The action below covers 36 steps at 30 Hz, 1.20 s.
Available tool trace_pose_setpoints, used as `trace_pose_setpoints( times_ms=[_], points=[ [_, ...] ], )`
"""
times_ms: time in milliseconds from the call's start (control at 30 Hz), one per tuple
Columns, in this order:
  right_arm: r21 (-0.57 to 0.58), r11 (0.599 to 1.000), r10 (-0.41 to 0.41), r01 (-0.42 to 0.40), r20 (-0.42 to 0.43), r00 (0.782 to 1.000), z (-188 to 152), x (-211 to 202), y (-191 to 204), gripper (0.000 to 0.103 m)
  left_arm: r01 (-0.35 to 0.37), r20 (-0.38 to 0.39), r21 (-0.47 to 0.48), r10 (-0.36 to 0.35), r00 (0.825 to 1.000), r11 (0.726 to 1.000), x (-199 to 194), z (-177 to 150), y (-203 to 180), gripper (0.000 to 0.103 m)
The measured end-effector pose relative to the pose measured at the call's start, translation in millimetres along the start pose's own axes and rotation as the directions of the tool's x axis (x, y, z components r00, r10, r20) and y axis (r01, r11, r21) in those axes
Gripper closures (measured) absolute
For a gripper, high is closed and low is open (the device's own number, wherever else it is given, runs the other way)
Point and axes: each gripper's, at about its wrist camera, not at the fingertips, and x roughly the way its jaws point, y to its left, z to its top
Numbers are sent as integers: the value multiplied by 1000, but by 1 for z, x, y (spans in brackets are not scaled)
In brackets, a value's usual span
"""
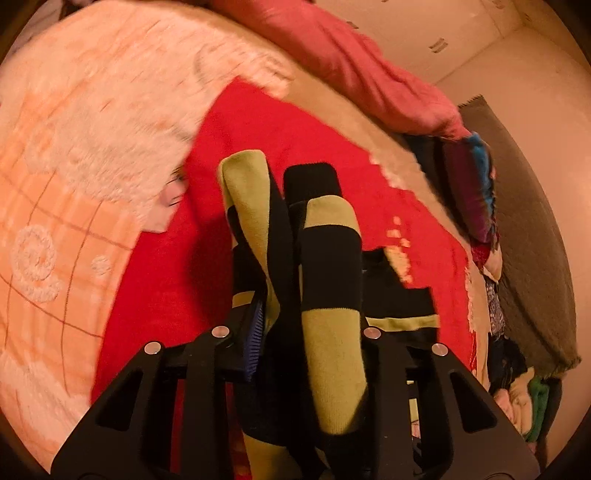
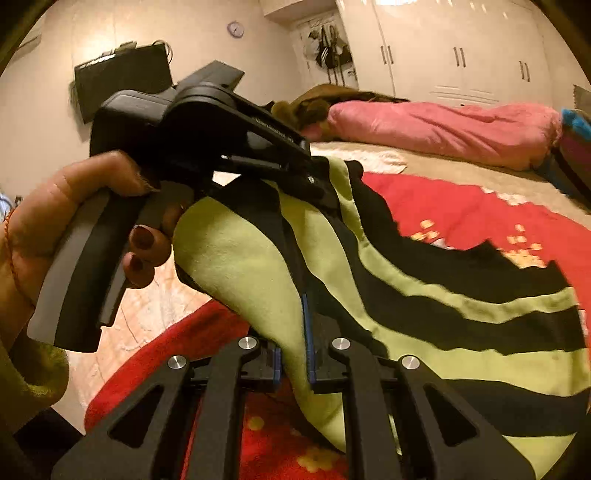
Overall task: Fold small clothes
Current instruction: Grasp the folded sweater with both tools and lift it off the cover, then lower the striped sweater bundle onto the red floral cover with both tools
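Both tongs are matte black plastic, each with two angular arms pierced by triangular cut-outs and pinned by round silver screw heads. The left tongs (image 1: 291, 229) and the right tongs (image 2: 295, 280) carry ribbed blue pads along the inner faces of their fingers. The left hand (image 2: 55, 236) wraps a black-and-grey handle (dark varnished nails, a thin orange thread at the wrist, an olive-green sleeve).

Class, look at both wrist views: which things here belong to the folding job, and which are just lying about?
Part of the job:
- green-and-black striped knit garment
- left gripper, shut on it
- right gripper, shut on it
- red blanket beneath

Lying about:
- pink quilt
- wall clock
- white wardrobe
- black wall screen
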Motion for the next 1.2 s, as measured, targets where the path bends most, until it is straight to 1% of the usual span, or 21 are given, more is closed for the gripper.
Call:
trace_pose_setpoints(
  times_ms=[133,267,433,533,567,633,667,700,733,767,800,900,1000,1067,1133,1200],
  points=[
    [45,999,-10,9,23,1000,0,-31,-18,95,-2,8,59,1,1000,998,-6,-7,-44,80],
    [49,998,-32,30,39,999,-8,-61,-31,95,-3,7,105,3,1000,994,-6,-20,-79,80],
    [66,995,-82,79,39,996,-26,-90,-59,95,-9,-20,160,12,1000,987,12,-37,-122,80],
    [110,988,-107,104,14,994,-43,-101,-77,95,-1,-41,170,8,999,985,27,-49,-143,74],
    [132,986,-106,104,6,994,-47,-103,-82,95,-1,-45,172,9,999,985,31,-52,-148,71],
    [189,978,-89,89,-8,996,-56,-107,-92,95,-20,-39,198,28,999,980,35,-60,-161,69],
    [198,976,-87,88,-14,996,-58,-106,-94,95,-20,-31,212,27,999,977,35,-64,-167,64],
    [198,976,-91,94,-25,996,-61,-107,-95,95,1,-27,212,5,1000,977,33,-68,-169,53],
    [196,975,-96,100,-31,995,-64,-108,-96,95,49,-25,192,-45,999,980,29,-71,-169,49],
    [199,975,-97,101,-33,995,-66,-107,-98,95,69,-20,174,-67,998,982,27,-72,-168,46],
    [205,973,-97,102,-35,995,-68,-109,-99,95,70,-15,167,-69,998,983,25,-74,-168,46],
    [222,968,-107,115,-47,993,-76,-115,-106,95,9,41,170,-16,999,985,16,-82,-163,45],
    [267,958,-92,104,-57,994,-83,-123,-116,95,-49,84,131,38,996,990,10,-94,-146,44],
    [271,957,-89,102,-63,994,-87,-128,-118,95,-95,115,108,82,990,990,7,-103,-132,42],
    [276,956,-81,97,-68,994,-90,-136,-117,94,-142,151,87,128,980,986,6,-114,-121,39],
    [276,956,-79,95,-66,995,-89,-143,-121,94,-171,169,69,158,973,983,5,-123,-112,36]
  ],
)
